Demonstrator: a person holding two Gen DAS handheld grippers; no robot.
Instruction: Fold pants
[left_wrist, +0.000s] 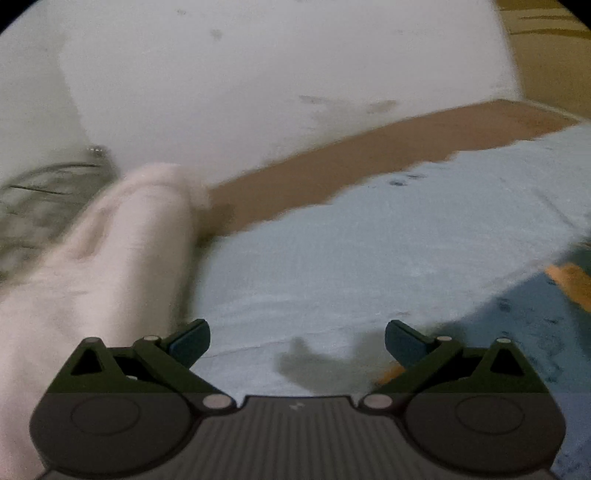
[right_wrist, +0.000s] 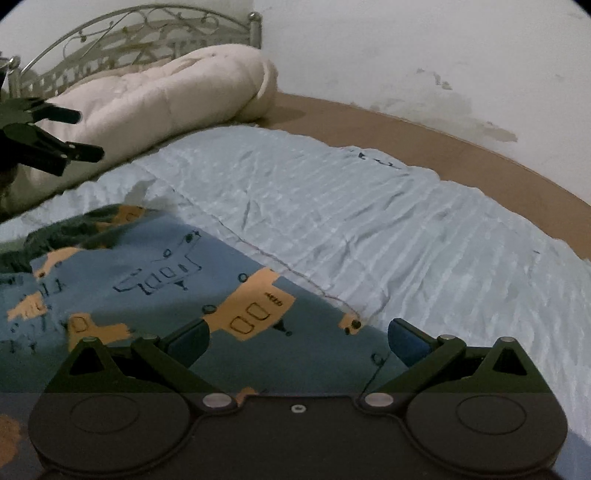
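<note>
The pants (right_wrist: 155, 288) are blue with orange vehicle prints and lie flat on a pale blue sheet (right_wrist: 369, 229). My right gripper (right_wrist: 297, 341) is open and empty, just above the pants' near right part. My left gripper (left_wrist: 297, 341) is open and empty above the sheet; it also shows in the right wrist view (right_wrist: 79, 134), raised at the far left. In the blurred left wrist view only an edge of the pants (left_wrist: 546, 314) shows at the right.
A rolled cream quilt (right_wrist: 155, 96) lies at the head of the bed in front of a metal headboard (right_wrist: 122, 37). A brown mattress edge (right_wrist: 461, 147) runs along a white wall (right_wrist: 406, 44).
</note>
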